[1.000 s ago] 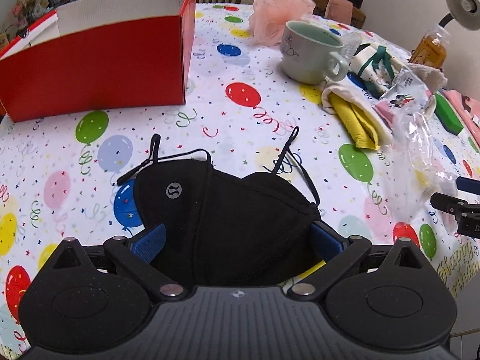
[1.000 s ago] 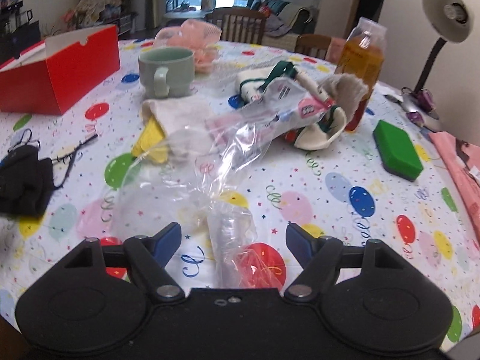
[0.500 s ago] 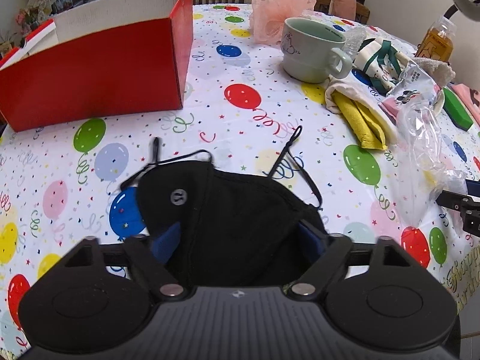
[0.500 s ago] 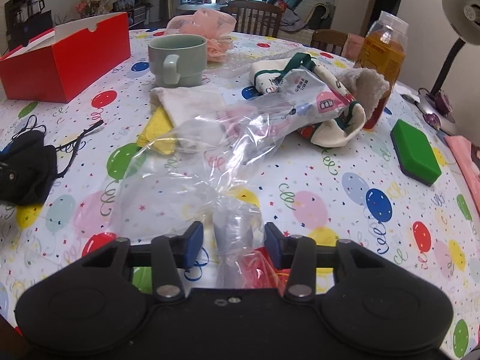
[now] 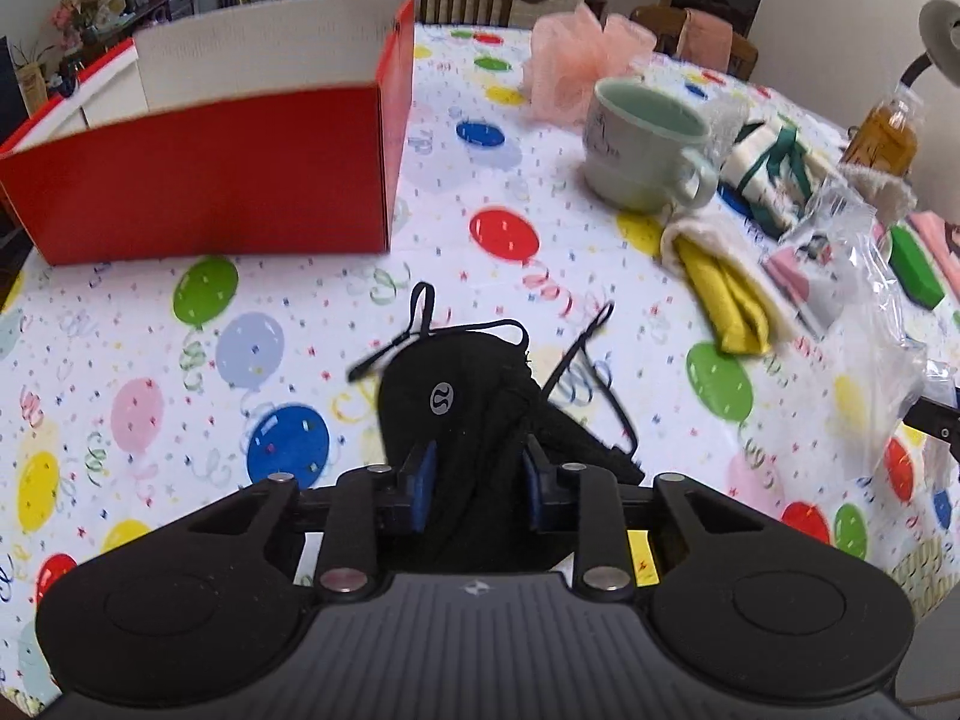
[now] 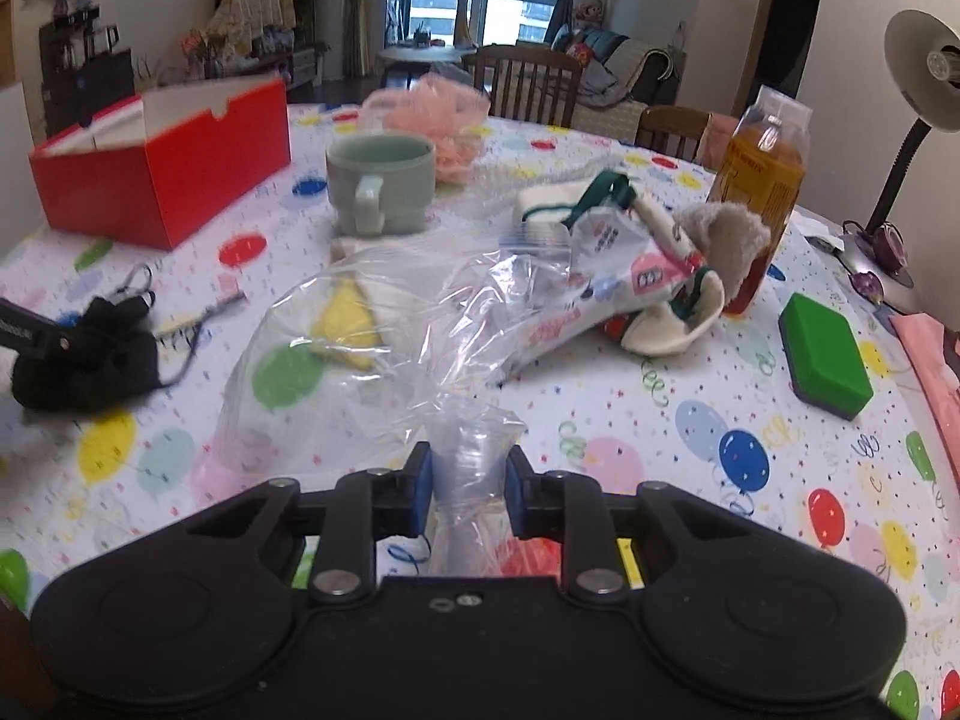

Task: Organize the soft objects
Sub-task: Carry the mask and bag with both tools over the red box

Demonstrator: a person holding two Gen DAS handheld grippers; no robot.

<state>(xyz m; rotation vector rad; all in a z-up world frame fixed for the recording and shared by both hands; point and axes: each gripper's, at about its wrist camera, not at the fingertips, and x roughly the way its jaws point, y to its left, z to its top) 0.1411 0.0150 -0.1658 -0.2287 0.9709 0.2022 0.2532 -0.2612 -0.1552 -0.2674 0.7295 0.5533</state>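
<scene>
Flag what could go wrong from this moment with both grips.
1. The left gripper is closing on a bunched black mask; its loose straps trail on the tablecloth and may snag.
2. The right gripper is closing on a thin twist of clear plastic bag, which could slip out.

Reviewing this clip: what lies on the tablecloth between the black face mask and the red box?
Nothing: in the left wrist view, only bare balloon-print tablecloth separates the black face mask from the red box.

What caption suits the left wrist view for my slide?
Left gripper, jaws closing on a black face mask, before a red box.
</scene>
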